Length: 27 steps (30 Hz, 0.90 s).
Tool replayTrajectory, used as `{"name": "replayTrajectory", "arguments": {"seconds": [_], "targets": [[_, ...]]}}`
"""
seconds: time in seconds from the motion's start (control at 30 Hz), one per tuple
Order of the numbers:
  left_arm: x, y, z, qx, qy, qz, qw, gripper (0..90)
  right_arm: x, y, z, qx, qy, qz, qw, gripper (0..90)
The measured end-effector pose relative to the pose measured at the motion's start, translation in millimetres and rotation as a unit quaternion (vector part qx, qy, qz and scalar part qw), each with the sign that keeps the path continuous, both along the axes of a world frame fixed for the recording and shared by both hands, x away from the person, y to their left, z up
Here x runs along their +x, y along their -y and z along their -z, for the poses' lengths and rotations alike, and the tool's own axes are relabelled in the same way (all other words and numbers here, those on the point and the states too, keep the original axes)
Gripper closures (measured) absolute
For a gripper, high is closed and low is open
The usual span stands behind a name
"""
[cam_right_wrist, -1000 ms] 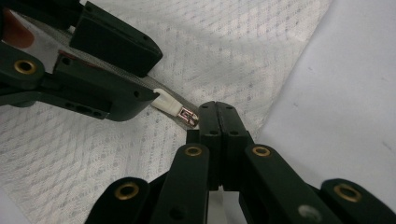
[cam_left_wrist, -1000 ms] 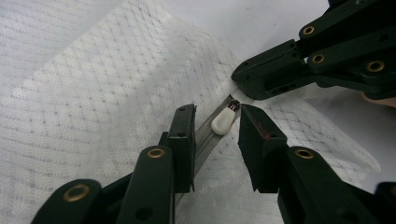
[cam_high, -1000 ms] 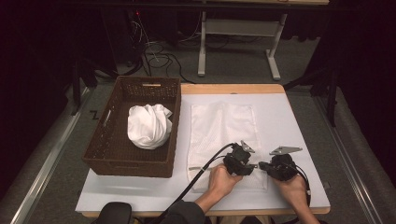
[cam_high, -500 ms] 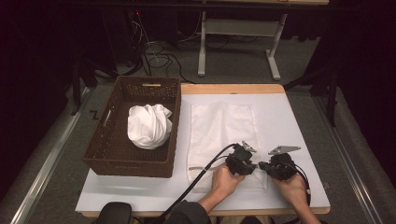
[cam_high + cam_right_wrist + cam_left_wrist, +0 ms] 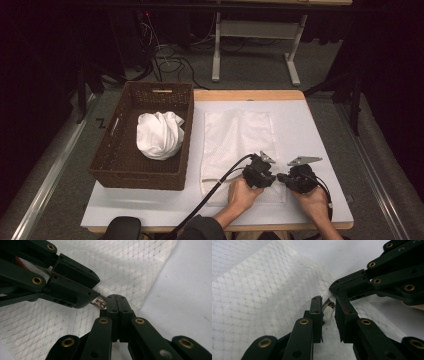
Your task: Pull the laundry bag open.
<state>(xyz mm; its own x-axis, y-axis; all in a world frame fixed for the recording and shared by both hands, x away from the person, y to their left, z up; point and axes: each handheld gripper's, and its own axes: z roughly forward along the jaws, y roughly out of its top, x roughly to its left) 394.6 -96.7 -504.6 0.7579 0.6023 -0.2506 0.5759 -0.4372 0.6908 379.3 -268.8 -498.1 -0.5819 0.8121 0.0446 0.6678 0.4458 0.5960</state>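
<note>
A white textured cloth [image 5: 239, 134] lies flat on the white table [image 5: 312, 131]. Both grippers meet tip to tip at its near right corner. My left gripper [image 5: 273, 177] [image 5: 328, 315] has just been closing its jaws, and its pads now hold a small white tab with a metal clip [image 5: 328, 310] [image 5: 101, 302] at the cloth's edge. My right gripper [image 5: 283, 178] [image 5: 116, 305] faces it from the right with its jaws shut, tips resting at the cloth [image 5: 125, 270] beside the tab. Whether it pinches cloth is hidden.
A brown wicker basket [image 5: 116, 150] stands at the table's left and holds a crumpled white cloth [image 5: 159, 134]. A black cable [image 5: 215, 187] trails from the left gripper across the front edge. Bare table lies to the right of the flat cloth.
</note>
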Motion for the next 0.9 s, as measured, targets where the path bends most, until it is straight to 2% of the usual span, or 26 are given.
{"name": "replayTrajectory", "arguments": {"seconds": [0.23, 0.6, 0.9], "targets": [[-0.6, 7.0, 4.9, 0.001, -0.004, 0.008, 1.0, 77.1, -0.1, 0.3, 0.0, 0.001, 0.0, 0.0, 1.0, 90.0], [0.2, 7.3, 4.8, 0.011, 0.004, 0.014, 0.9998, 85.5, -0.7, 1.2, 0.8, 0.006, 0.002, 0.003, 1.0, 90.0], [-1.8, 6.4, 3.0, 0.018, 0.008, 0.021, 0.9996, 86.1, -1.1, 0.5, 0.4, 0.003, 0.001, 0.002, 1.0, 90.0]]}}
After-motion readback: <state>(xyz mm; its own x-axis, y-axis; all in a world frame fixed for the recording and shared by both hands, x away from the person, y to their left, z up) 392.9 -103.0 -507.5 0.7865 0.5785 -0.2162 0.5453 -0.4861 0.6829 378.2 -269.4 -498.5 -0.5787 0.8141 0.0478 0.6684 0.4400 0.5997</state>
